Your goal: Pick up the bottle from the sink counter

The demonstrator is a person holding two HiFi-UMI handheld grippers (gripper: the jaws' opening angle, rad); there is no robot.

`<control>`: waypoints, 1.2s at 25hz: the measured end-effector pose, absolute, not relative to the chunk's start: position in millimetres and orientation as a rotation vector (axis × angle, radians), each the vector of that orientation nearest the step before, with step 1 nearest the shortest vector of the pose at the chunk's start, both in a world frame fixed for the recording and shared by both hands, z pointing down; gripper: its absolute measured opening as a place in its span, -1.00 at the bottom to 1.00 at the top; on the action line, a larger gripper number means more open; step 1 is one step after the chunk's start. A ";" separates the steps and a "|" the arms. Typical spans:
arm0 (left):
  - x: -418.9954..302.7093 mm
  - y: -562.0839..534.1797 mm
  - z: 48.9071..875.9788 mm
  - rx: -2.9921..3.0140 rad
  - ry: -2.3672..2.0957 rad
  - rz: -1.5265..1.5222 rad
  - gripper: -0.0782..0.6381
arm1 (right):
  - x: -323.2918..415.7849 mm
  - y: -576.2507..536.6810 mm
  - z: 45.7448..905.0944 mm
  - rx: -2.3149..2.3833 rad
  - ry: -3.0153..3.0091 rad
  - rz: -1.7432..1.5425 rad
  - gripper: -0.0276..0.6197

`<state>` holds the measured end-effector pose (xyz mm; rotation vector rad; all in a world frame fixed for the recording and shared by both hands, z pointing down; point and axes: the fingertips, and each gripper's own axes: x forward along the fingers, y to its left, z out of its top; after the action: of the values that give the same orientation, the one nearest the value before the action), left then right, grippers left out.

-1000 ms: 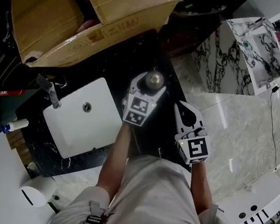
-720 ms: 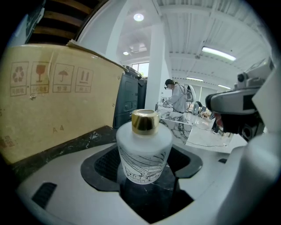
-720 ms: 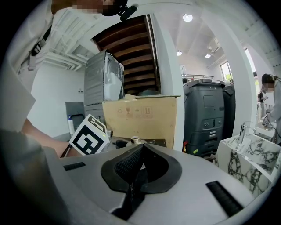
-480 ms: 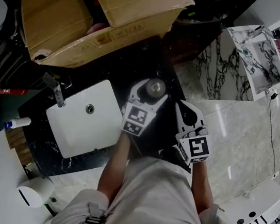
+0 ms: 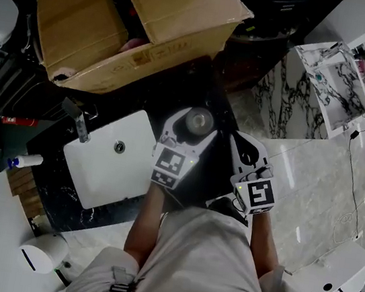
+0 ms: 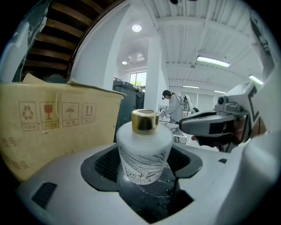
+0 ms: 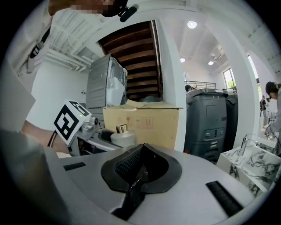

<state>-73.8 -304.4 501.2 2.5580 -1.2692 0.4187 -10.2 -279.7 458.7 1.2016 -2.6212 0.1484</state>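
Note:
A squat frosted white bottle [image 5: 198, 119] with a gold cap stands between the jaws of my left gripper [image 5: 192, 128], over the black sink counter [image 5: 156, 87] to the right of the white basin [image 5: 97, 173]. In the left gripper view the bottle [image 6: 144, 147] fills the hollow between the dark pads, and the left gripper [image 6: 145, 178] is shut on it. My right gripper [image 5: 242, 144] hovers just right of the counter edge, shut with nothing in it. The right gripper view shows its own closed jaws [image 7: 139, 170] and the bottle [image 7: 122, 137] off to the left.
A large open cardboard box [image 5: 153, 22] sits on the counter just beyond the bottle. A chrome faucet [image 5: 78, 119] stands at the basin's left edge. A marble-patterned panel [image 5: 330, 69] and pale floor lie to the right; a paper roll [image 5: 43, 257] is at lower left.
My left gripper, with the bottle between its jaws, has drawn back a little toward me, away from the box. The right gripper has stayed about where it was.

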 end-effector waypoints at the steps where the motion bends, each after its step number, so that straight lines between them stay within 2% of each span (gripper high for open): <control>1: -73.9 -304.2 496.2 2.564 -1.271 0.413 0.12 | -10.1 -280.4 456.0 1.201 -2.625 0.141 -0.93; 15: -79.0 -286.5 428.0 2.613 -1.328 0.310 0.12 | -0.6 -271.9 407.5 1.210 -2.684 0.049 -0.93; 30: -82.0 -264.7 402.6 2.629 -1.365 0.258 0.12 | -4.1 -256.8 385.1 1.188 -2.703 -0.019 -0.93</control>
<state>-82.0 -264.7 402.6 2.6287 -1.3651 0.2582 -4.1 -256.8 385.1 1.1881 -2.7034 -0.0190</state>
